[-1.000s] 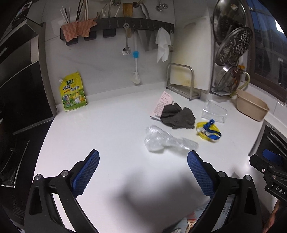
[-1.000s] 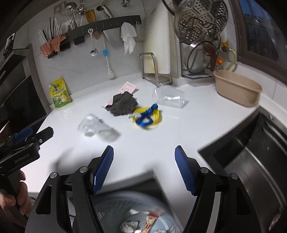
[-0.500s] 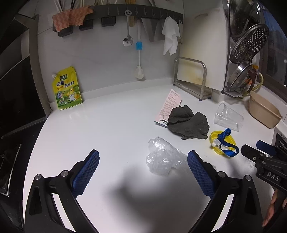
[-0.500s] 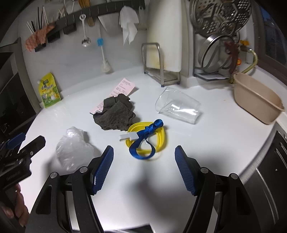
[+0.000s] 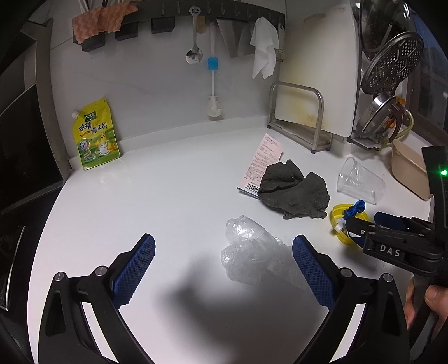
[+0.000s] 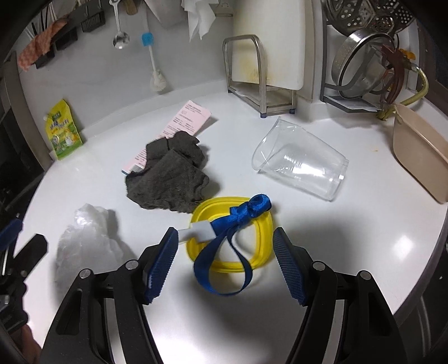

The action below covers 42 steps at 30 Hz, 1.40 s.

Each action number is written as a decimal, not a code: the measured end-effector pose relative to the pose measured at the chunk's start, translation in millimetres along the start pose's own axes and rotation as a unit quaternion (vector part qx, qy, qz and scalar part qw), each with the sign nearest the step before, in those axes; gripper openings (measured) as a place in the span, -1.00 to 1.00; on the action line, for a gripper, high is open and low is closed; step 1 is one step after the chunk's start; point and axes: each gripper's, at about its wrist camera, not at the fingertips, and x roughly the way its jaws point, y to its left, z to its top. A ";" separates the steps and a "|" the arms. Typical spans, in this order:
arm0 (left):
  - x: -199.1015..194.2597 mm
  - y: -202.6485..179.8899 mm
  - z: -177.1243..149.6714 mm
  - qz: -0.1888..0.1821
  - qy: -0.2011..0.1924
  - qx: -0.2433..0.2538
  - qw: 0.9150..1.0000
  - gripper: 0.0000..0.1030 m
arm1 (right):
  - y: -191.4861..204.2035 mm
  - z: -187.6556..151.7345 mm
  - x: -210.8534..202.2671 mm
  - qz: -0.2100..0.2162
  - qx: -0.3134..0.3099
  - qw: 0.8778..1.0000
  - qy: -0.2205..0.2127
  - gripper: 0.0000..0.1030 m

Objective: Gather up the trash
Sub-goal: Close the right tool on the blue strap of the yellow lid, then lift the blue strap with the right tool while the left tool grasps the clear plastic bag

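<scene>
On the white counter lie a crumpled clear plastic bag (image 5: 249, 252) (image 6: 84, 240), a dark grey rag (image 5: 294, 193) (image 6: 170, 179) over a pink paper slip (image 5: 263, 159) (image 6: 187, 117), a yellow ring with a blue strap (image 6: 232, 235) (image 5: 340, 221), and a clear plastic cup (image 6: 299, 162) (image 5: 359, 183) on its side. My left gripper (image 5: 224, 266) is open, with the plastic bag between its fingers toward the right one. My right gripper (image 6: 225, 266) is open, straddling the near part of the yellow ring and strap.
A yellow-green pouch (image 5: 95, 134) leans on the back wall. A metal rack with a cutting board (image 5: 305, 117) and a pot-lid rack (image 6: 361, 61) stand at the back right. A beige basin (image 6: 420, 156) sits at the far right. Utensils hang on a rail (image 5: 196, 16).
Both grippers have moved forward and down toward the counter: the left now frames the plastic bag, the right now frames the yellow ring and blue strap. Both stayed open.
</scene>
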 end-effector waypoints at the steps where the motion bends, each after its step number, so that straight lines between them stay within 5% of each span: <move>1: 0.0 -0.2 0.1 0.000 0.000 0.000 1.000 0.88 | -0.9 -0.6 1.0 -0.003 -0.001 1.000 0.001 0.31; 17: 6.1 2.2 -2.4 -0.002 0.010 -0.005 1.000 0.88 | 5.8 -10.0 0.7 -0.050 -0.051 0.997 0.005 -0.24; 28: 5.6 0.8 -3.3 -0.003 0.010 -0.005 1.000 0.88 | 9.6 -11.9 0.1 -0.074 -0.074 0.995 -0.006 -0.94; 42: 5.9 0.3 -6.5 -0.008 0.017 -0.006 1.000 0.88 | -7.7 -8.0 -34.8 -0.022 -0.022 0.998 -0.060 -0.99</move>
